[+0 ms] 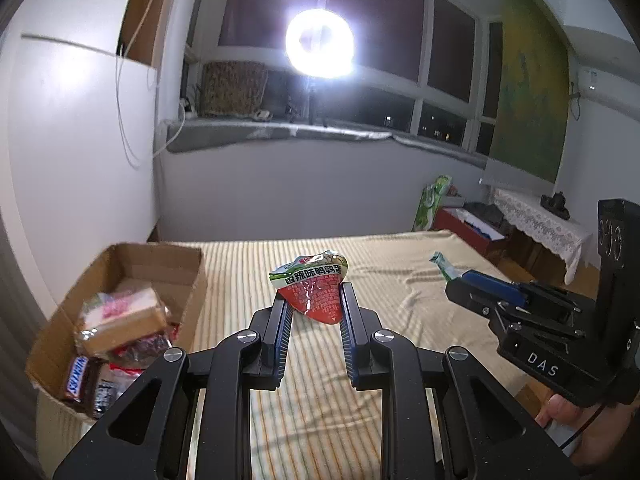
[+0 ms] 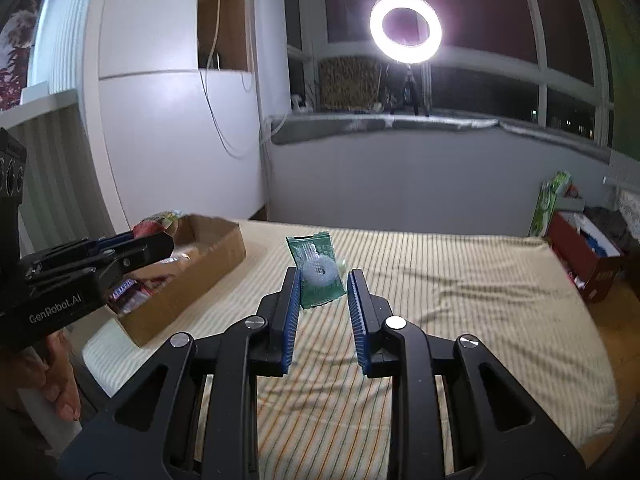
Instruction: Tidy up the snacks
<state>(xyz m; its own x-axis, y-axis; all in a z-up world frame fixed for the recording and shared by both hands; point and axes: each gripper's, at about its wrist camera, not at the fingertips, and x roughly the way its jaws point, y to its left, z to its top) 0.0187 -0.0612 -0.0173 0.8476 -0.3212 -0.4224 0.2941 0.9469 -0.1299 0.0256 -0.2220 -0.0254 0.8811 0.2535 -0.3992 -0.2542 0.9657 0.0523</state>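
Two black handheld grippers raised above a bed (image 2: 460, 280) covered in a cream striped sheet. Nearest, left gripper (image 1: 313, 294) with blue-padded jaws clamped on a red and green snack packet (image 1: 314, 286), held in the air above the sheet. Just to its right, right gripper (image 2: 323, 280) with jaws clamped on a green candy wrapper (image 2: 316, 272), a white ring-shaped sweet showing through it, also lifted clear of the bed. Part of a hand (image 1: 558, 410) visible under the right gripper's handle, and another hand (image 2: 60, 384) under the left gripper's handle. On the bed's near left corner, an open cardboard box (image 1: 188, 276) holding a wrapped sandwich (image 1: 124, 322), a chocolate bar (image 1: 76, 378) and other dark and red wrappers, partly blurred. Past the bed's far right corner, a red box (image 2: 588, 256) and a green bag (image 1: 432, 204) on the floor, beside a side table with a lace cloth (image 1: 540, 228). Beyond the bed's far edge, a white wall under a grey windowsill (image 2: 380, 124). On that sill, a glowing ring light (image 2: 405, 28) on a small tripod, against dark window panes.
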